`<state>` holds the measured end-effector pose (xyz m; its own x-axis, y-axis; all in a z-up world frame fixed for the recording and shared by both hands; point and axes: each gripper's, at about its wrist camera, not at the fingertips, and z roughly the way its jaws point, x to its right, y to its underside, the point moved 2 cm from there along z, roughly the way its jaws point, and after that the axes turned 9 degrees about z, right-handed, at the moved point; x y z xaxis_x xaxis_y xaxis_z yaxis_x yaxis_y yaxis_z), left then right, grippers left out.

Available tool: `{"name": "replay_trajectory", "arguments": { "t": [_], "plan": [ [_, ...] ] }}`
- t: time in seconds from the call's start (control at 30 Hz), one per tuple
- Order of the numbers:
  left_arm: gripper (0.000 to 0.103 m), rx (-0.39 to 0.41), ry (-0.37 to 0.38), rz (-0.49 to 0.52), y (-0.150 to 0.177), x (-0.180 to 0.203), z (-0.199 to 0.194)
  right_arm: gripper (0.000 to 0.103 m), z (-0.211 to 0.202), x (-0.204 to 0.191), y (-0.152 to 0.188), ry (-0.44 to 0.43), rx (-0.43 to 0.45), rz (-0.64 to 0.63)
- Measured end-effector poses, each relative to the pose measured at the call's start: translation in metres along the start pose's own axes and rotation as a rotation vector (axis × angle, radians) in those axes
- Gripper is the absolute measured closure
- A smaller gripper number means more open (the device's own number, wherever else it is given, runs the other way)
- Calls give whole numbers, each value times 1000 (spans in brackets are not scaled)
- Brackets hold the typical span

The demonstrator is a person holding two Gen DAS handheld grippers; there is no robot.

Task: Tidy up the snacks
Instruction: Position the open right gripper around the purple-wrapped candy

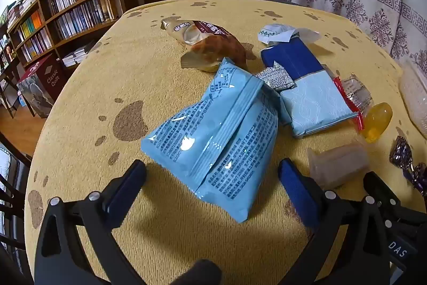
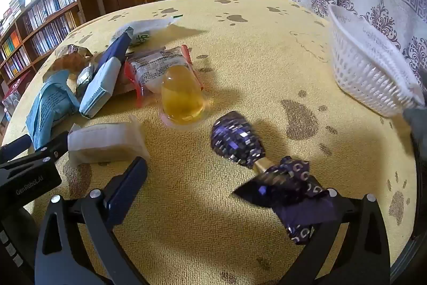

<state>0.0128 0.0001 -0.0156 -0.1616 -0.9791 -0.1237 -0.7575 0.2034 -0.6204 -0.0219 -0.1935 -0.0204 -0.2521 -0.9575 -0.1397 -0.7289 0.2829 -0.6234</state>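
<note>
Right gripper (image 2: 213, 186): its right finger is hidden behind the twisted end of the purple candy (image 2: 237, 138), so contact there can't be judged. In the left wrist view that candy is cut off by the right edge. White basket (image 2: 373, 71): far right, cut by the frame edge, inside not visible. Silver-patterned small packet (image 1: 277, 78) is half buried between the light blue bag (image 1: 213, 130) and the blue-and-white pack (image 1: 307, 90). Clear red-edged packet (image 1: 352, 95) is partly under the pack; print too small to read. Bread packet (image 1: 208, 44): near end hidden behind the light blue bag. Bookshelf (image 1: 66, 4) spines are illegible.
</note>
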Motion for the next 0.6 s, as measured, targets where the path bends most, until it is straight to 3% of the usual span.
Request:
{"name": "replay_trajectory", "arguments": {
  "t": [0.6],
  "plan": [
    [5,-1,-3,0,-1,1,0,2,0,0,-1,2,2,-2]
  ]
}}
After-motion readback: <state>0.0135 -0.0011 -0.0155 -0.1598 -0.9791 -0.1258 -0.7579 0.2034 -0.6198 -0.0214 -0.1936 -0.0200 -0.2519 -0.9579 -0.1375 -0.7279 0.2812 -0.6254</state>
